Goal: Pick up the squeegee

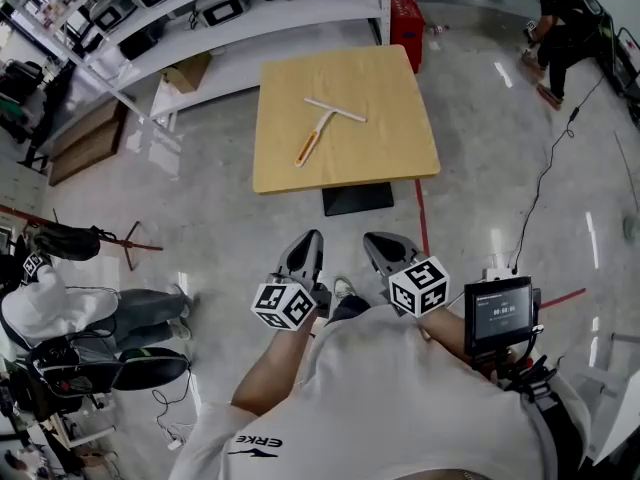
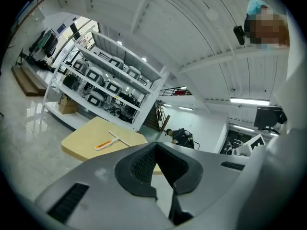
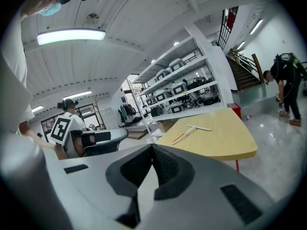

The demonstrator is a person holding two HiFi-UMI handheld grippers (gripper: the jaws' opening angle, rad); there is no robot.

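The squeegee (image 1: 322,128) has an orange handle and a white blade. It lies flat near the middle of a light wooden table (image 1: 400,153). Both grippers hover over the floor, well short of the table's near edge. My left gripper (image 1: 311,238) is shut and holds nothing; my right gripper (image 1: 373,239) is also shut and holds nothing. In the left gripper view the squeegee (image 2: 109,141) lies ahead on the table (image 2: 79,147), beyond the joined jaw tips of the left gripper (image 2: 157,145). In the right gripper view the squeegee (image 3: 190,132) lies on the table (image 3: 225,143), past the right gripper (image 3: 152,147).
White shelving (image 1: 200,18) with devices runs behind the table, with a cardboard box (image 1: 187,71) under it and a red crate (image 1: 406,18) at its end. A person (image 1: 560,18) crouches at the far right. A cable (image 1: 545,173) and red tape (image 1: 421,208) cross the floor.
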